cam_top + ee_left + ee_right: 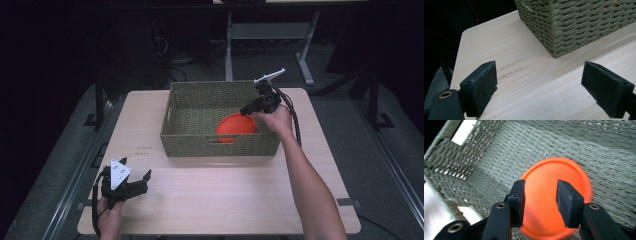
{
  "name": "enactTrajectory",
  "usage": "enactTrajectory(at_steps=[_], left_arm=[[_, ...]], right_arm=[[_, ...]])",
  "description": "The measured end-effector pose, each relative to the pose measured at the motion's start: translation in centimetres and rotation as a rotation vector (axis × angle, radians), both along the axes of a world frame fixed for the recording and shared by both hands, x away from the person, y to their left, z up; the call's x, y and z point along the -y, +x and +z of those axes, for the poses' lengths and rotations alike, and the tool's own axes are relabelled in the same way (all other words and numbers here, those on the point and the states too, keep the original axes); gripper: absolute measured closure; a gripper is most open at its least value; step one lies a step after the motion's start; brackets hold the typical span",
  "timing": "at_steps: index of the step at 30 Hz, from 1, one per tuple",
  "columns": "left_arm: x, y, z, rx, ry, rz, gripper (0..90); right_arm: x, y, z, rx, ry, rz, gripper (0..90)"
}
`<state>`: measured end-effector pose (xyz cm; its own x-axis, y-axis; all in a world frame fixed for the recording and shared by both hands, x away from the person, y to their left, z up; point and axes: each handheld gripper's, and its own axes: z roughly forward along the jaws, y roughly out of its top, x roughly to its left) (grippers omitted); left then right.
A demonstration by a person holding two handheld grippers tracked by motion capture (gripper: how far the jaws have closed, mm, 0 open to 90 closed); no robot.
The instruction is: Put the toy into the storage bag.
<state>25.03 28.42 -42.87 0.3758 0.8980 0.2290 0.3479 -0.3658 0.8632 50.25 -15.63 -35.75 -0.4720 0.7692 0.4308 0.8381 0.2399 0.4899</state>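
Observation:
An orange disc (235, 127) lies in the woven green basket (200, 92), toward its right front corner. My right gripper (248, 109) hovers over the basket's right side, pointing down at the disc. In the right gripper view the orange disc (554, 197) sits beneath my right gripper (540, 200), whose jaws stand partly open with a gap and nothing between them. My left gripper (136, 182) rests low at the table's near left, open. In the left gripper view my left gripper (539, 86) has its pads far apart over bare wood, facing the basket's corner (564, 27).
The light wooden table (220, 190) has free room in front of the basket and on both sides. Dark floor, a table frame (270, 35) and cables lie beyond the far edge.

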Motion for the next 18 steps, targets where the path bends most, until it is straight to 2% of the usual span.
enactTrajectory(at_steps=[7,10,13,18], left_arm=[[-0.1,0.1,0.0,-0.004,-0.002,0.007,12.8],[-0.1,0.1,0.0,-0.002,-0.001,0.006,12.8],[-0.1,0.1,-0.1,-0.007,0.003,0.001,12.7],[-0.1,0.1,-0.1,-0.002,-0.004,0.003,12.7]], right_arm=[[0.6,-0.2,0.2,-0.005,0.053,0.004,51.8],[0.8,-0.4,0.2,-0.005,0.052,0.001,51.3],[1.3,-0.6,0.1,-0.010,0.070,-0.011,46.2],[1.5,-0.9,0.0,-0.011,0.079,-0.015,42.5]])
